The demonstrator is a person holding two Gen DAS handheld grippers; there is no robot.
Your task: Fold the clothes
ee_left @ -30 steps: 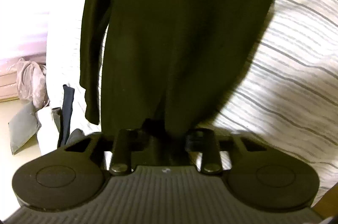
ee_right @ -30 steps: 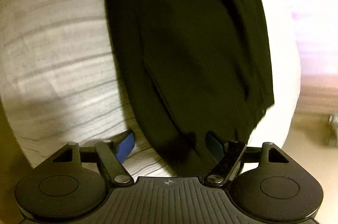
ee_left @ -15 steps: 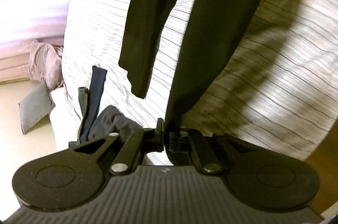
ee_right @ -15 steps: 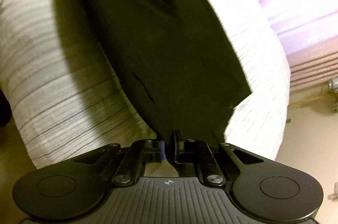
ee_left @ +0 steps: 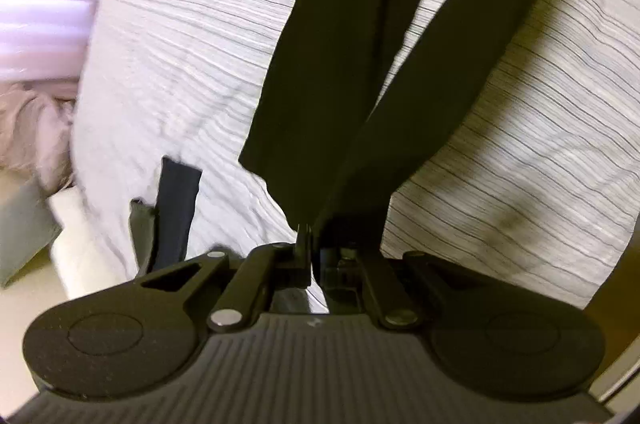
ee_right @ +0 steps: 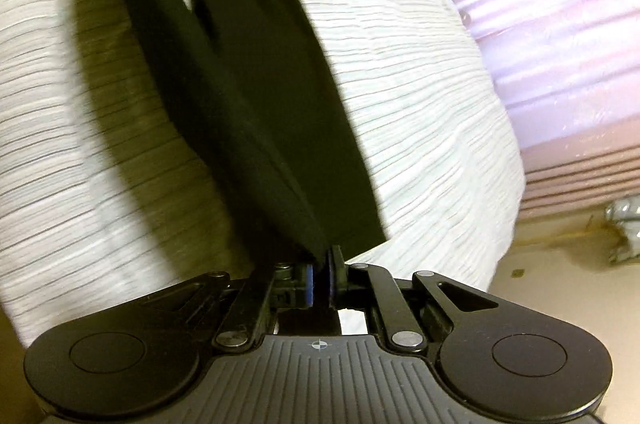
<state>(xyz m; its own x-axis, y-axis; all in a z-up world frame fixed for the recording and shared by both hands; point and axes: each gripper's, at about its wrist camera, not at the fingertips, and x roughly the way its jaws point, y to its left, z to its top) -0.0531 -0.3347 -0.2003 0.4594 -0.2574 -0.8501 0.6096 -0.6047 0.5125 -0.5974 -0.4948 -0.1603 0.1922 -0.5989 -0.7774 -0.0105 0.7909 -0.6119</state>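
Observation:
A black long-sleeved garment hangs stretched above a white striped bedspread. My left gripper is shut on one corner of it, and a loose sleeve dangles beside the body cloth. In the right wrist view the same black garment runs up and away from my right gripper, whose blue pads are shut on its edge. The cloth casts a dark shadow on the striped bedspread below.
A dark navy cloth strip and a grey piece hang at the bed's left edge. A pinkish heap and a grey cushion lie on the floor. A metal object sits on the beige floor at right.
Both grippers closed on the black garment and rose with it. It went from lying flat on the bed to hanging stretched above it, with the sleeve swinging free.

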